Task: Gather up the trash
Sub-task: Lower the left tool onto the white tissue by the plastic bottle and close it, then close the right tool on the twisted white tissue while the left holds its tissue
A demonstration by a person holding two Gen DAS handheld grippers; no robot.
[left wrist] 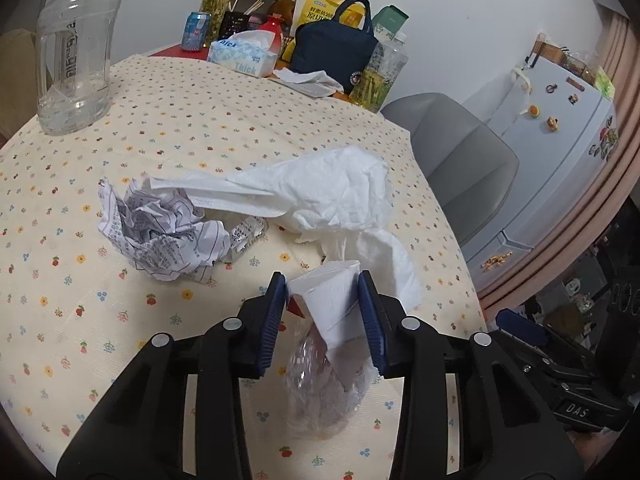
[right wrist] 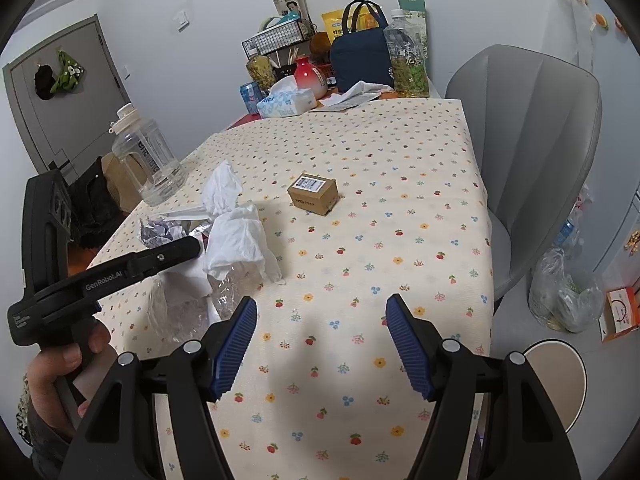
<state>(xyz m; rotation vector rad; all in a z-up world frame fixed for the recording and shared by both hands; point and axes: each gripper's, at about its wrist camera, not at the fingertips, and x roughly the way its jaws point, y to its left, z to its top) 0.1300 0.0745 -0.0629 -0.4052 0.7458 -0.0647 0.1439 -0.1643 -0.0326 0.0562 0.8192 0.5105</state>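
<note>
Blue ribbed pads on the left gripper (left wrist: 323,312) are clamped on a wad of trash: a folded white paper scrap (left wrist: 336,304) with a crinkled clear plastic wrapper (left wrist: 320,384) hanging beneath it, and a sliver of something red at the left pad that I can't identify. The wrapper's lower end blurs into the flowered tablecloth (left wrist: 120,320), so its outline is hard to trace.

Over on the right, the right gripper (right wrist: 322,344) hangs above bare cloth, jaws wide apart, holding nothing.

Just past the held wad, more trash lies together: a big crumpled white tissue (left wrist: 332,196), a balled-up printed paper (left wrist: 160,232), and a bit of silvery foil (left wrist: 248,234) half tucked under them. A small cardboard box (right wrist: 314,193) sits apart, mid-table.

Further back, a clear water jug (left wrist: 76,56) stands at the left edge. At the far end, a tissue box (left wrist: 242,56), a navy lunch bag (left wrist: 334,46) and bottles crowd together, overlapping. A grey chair (right wrist: 536,152) stands beside the table, and a full plastic bag (right wrist: 564,292) sits on the floor.
</note>
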